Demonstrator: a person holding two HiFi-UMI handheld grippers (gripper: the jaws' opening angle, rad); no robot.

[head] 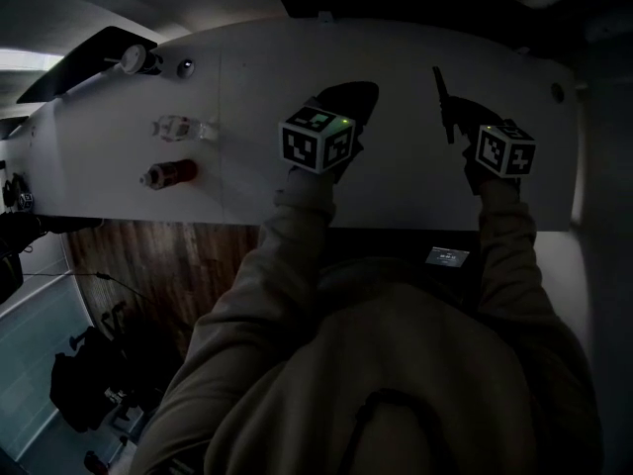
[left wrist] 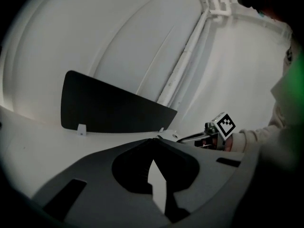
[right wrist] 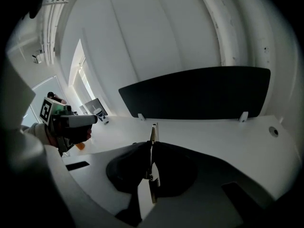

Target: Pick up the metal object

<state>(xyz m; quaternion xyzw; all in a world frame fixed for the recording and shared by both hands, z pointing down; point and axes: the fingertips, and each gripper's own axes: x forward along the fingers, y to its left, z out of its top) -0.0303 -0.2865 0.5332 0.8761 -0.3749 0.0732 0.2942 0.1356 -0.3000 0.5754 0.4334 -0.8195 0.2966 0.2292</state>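
Head view: clamped in the right gripper [head: 463,125], a thin metal object [head: 441,95], long axis running away from the person, above the white table [head: 247,77]; left gripper [head: 348,102] alongside.

Left gripper view: closed tip to tip, empty.

Right gripper view: pinched edge-on between nearly closed jaws, pointing forward past the tips. Pick-up apparently done; only holding left.

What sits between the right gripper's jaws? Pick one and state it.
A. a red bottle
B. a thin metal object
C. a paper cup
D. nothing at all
B: in the right gripper view, the right gripper is shut on a thin metal object, whose narrow edge pokes out beyond the jaw tips above the white table.
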